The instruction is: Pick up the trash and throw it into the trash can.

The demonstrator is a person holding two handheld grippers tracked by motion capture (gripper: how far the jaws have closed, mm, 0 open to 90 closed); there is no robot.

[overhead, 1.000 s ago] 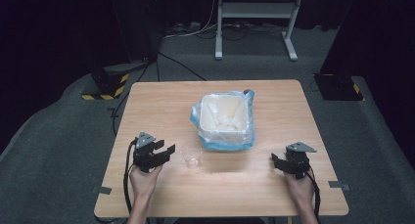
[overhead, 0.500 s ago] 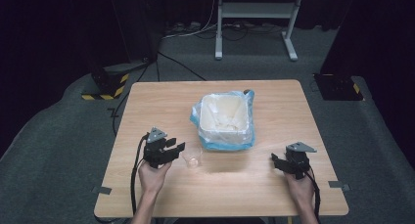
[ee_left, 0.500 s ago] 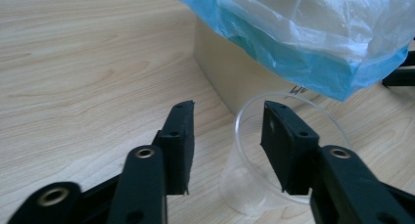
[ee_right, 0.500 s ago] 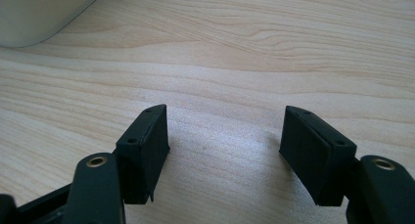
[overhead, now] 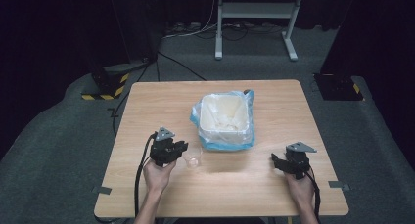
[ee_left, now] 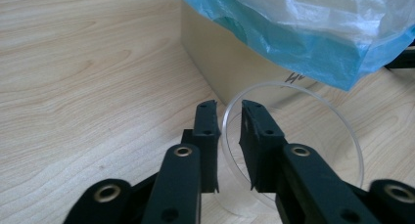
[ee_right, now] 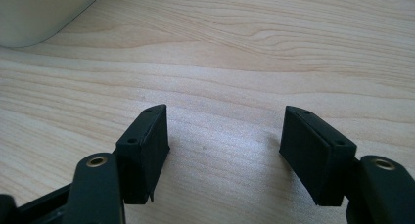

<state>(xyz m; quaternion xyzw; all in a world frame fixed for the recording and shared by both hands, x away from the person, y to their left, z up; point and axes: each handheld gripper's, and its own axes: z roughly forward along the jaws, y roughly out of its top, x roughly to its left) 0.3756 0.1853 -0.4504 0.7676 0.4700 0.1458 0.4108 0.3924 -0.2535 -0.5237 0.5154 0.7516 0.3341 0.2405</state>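
So the clear cup (ee_left: 293, 150) at the bin's (overhead: 226, 117) seven o'clock is being pinched at its rim by the left fingers (ee_left: 257, 136), which have just been closing, nothing is lifted yet, and the right gripper (ee_right: 225, 145) is left spread and empty.

Left gripper (overhead: 182, 150) held low in the left hand (overhead: 157, 175), jaws just closing to a narrow gap, right gripper (overhead: 277, 163) in the right hand (overhead: 299, 189), jaws wide apart, forearms entering from the desk's near edge

Layout: bag-lined bin (overhead: 226, 117) at the centre of the table (overhead: 147, 101); clear cup (overhead: 194, 157) just before its left corner, left gripper (overhead: 180, 149) at the cup's left rim; right gripper (overhead: 277, 161) well apart, right.
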